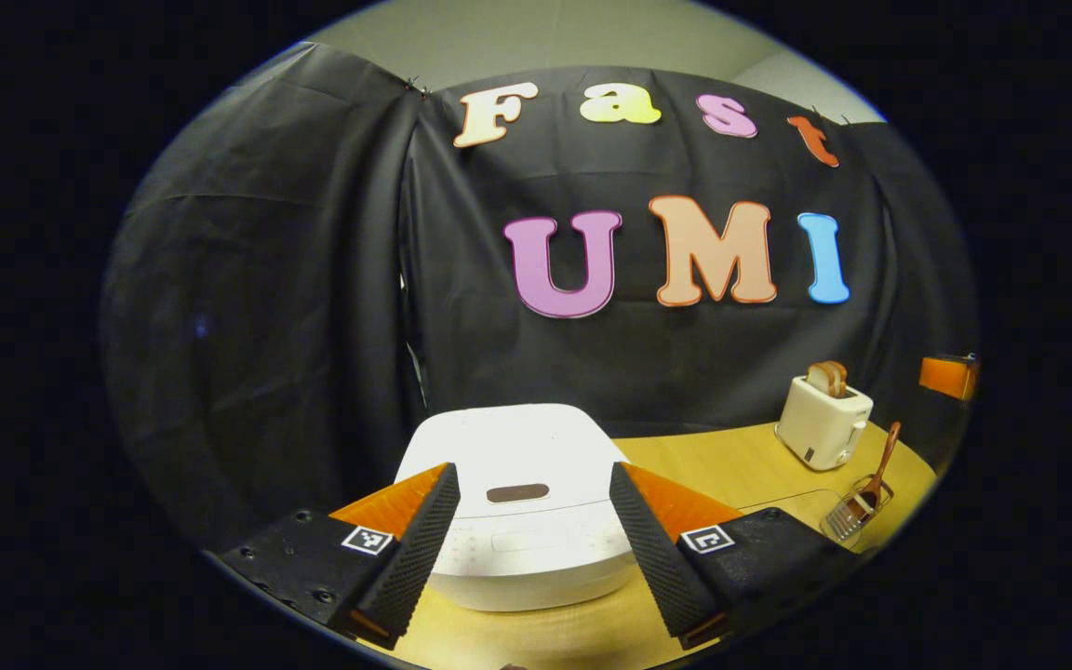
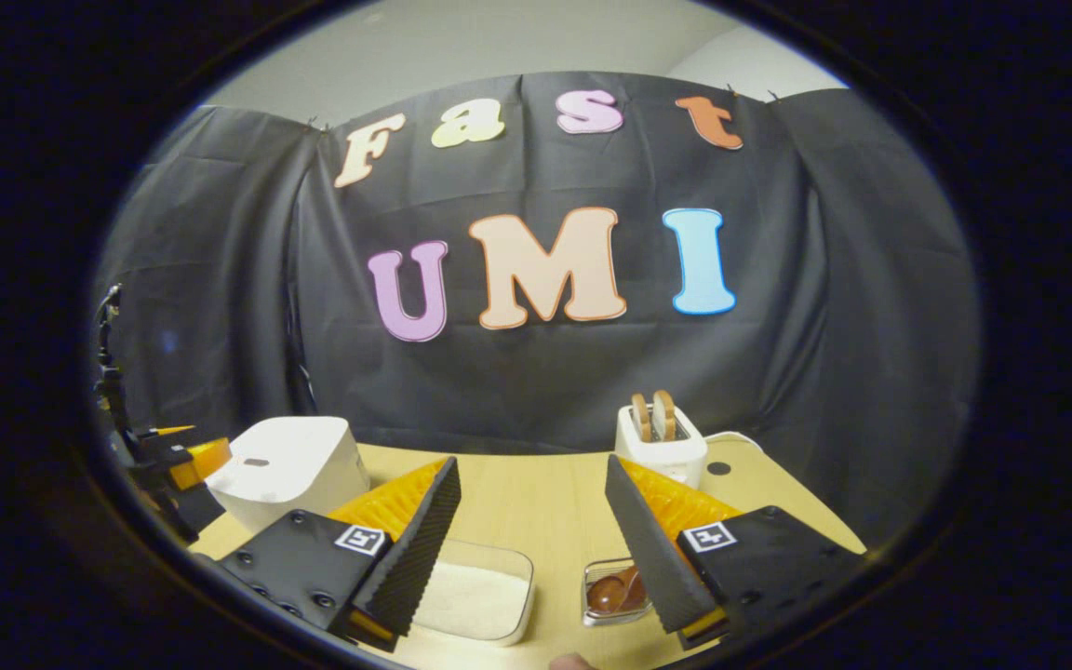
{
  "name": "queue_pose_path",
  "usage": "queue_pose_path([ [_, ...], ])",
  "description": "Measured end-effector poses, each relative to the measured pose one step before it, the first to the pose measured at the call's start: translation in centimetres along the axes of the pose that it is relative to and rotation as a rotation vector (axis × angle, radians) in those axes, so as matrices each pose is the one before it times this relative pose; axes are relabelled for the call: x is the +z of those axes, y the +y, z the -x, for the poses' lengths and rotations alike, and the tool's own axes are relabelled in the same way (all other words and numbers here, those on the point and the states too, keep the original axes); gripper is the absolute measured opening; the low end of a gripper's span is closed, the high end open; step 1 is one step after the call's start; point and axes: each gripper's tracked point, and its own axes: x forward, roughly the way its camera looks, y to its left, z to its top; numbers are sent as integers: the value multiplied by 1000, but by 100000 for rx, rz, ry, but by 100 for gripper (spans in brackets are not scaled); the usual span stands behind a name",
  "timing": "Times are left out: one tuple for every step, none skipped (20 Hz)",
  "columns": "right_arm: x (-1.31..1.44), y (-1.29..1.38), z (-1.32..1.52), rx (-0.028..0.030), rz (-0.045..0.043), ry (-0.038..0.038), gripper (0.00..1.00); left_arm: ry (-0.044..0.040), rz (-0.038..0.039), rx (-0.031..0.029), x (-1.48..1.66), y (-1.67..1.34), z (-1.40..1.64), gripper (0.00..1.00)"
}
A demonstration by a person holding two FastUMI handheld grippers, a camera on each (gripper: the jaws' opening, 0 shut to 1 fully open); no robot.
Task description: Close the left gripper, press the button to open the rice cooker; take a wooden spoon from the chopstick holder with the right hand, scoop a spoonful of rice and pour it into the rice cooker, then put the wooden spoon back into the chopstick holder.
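While the rice cooker sits lid-down on the surface, I hold both the left gripper and right gripper spread apart and empty. The wooden spoon stands in the chopstick holder beside the rice tray, a layout fitting either the outset or the finish with the lid reclosed.

Rice cooker front corners hidden behind tool fingers; rice tray partly hidden by finger.

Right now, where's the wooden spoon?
In the right gripper view the wooden spoon lies in the chopstick holder on the table, beside the right gripper and right of the rice tray.
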Motion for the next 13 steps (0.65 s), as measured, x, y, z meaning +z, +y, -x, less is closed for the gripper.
queue_pose_path([
  [183, 285, 164, 271, -75, -652, 99, -2428, 720, -473, 572, -448, 708, 95],
  [167, 183, 165, 131, -59, -737, 99, -2234, 54, -335, 592, -260, 392, 96],
  [110, 225, 206, 101, -45, -746, 99, -1409, -94, 299, 535, -95, 310, 95],
  [188, 243, 148, 311, -249, -907, 99, -1168, -256, 438, 341, 109, 322, 95],
  [266, 423, 243, 619, -59, -1030, 99, -435, -259, 296, 270, -9, 258, 95],
  [210, 262, 180, 251, 344, -903, 99, -616, -182, 381, 284, 82, 297, 95],
  [122, 313, 193, 714, 446, -957, 99, -564, 17, 231, 343, 58, 178, 95],
  [83, 357, 75, 708, 481, -531, 99, -379, 250, -1, 210, -85, 105, 95],
  [-14, 381, 42, 810, 484, -294, 99, -491, 254, 148, 322, 19, 10, 95],
  [14, 212, 60, 357, 461, -77, 99, -180, 242, 213, 142, 129, 45, 95],
  [1, 168, 52, 463, 298, -63, 99, -164, 304, 165, 159, 27, -40, 95],
  [24, 130, 27, 339, 26, 34, 99, -322, 350, 205, 286, 98, 2, 95],
  [-73, 102, -53, 323, 26, 101, 99, -782, 245, 314, 313, 139, -75, 95],
])
